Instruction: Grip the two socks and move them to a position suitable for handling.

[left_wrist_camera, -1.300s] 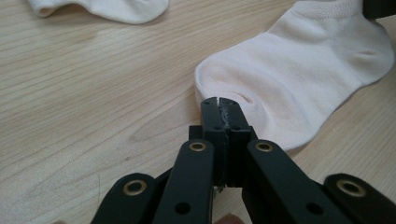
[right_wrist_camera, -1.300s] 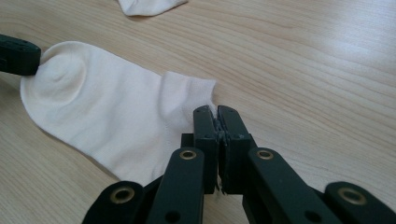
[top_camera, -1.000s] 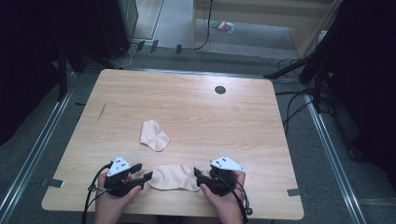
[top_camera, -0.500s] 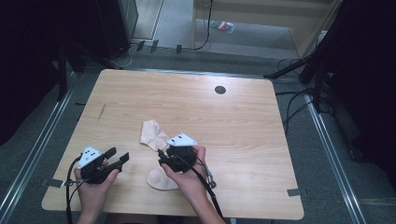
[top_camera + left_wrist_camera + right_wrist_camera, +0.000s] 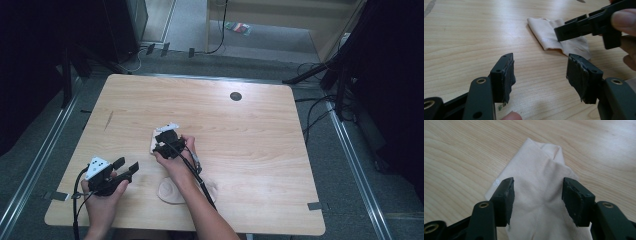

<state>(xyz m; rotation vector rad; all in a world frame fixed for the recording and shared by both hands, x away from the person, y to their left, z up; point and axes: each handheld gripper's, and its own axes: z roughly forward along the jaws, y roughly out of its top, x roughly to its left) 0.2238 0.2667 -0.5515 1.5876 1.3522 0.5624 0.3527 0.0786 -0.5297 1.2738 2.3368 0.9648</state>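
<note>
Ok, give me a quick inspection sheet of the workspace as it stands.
Surface: wooden table, round dark hole near far edge.
Job's things: beige sock folded mid-table; second sock at near edge, under the right forearm.
Clutter: nothing seen.
Grippers: left gripper open, holding nothing; right gripper open over the folded sock.
Cables: one trailing from each gripper; more on the floor.
Surroundings: grey floor, metal rails, dark equipment.

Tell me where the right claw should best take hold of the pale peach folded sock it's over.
Probably on the broad flat middle of the pale peach folded sock, coming straight down from above. It lies flat on the wooden table, so no edge stands up to pinch sideways. The right claw is already open, a jaw over each side of the sock.
</note>
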